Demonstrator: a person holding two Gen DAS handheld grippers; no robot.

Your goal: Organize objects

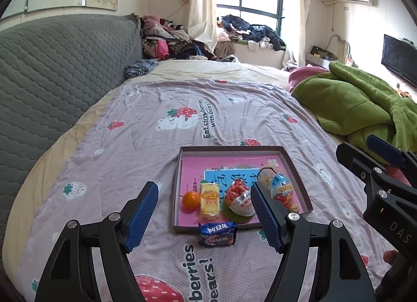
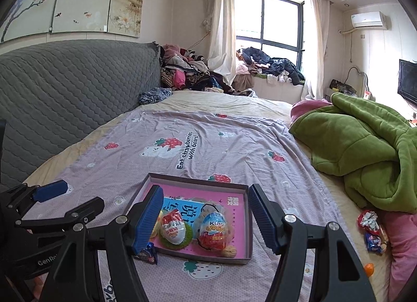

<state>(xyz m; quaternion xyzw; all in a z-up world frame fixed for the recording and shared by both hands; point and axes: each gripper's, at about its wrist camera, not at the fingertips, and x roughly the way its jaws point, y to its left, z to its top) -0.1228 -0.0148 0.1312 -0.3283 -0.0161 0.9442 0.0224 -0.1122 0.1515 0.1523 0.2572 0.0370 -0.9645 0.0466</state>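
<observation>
A shallow box [image 1: 297, 169] [image 2: 249, 223] with a pink book as its floor lies on the bedsheet. Inside it sit an orange [image 1: 190, 199], a yellow snack pack [image 1: 209, 199], a red-and-white toy egg [image 1: 241, 201] [image 2: 172, 229], a blue-topped toy egg [image 1: 282, 192] [image 2: 213, 230] and a walnut [image 2: 229, 252]. A blue biscuit pack [image 1: 218, 234] [image 2: 148, 251] rests on the sheet just outside the box's near edge. My left gripper [image 1: 204, 217] hovers open above the near edge, nothing between its fingers. My right gripper [image 2: 203, 219] is open over the box, also empty.
A green blanket [image 1: 359, 103] [image 2: 370, 150] is heaped at the right. More snack packets [image 2: 372, 231] and a small orange [image 2: 369, 268] lie by a pink cloth at the right edge. A grey quilted headboard [image 1: 52, 72] runs along the left. Clothes are piled at the far end.
</observation>
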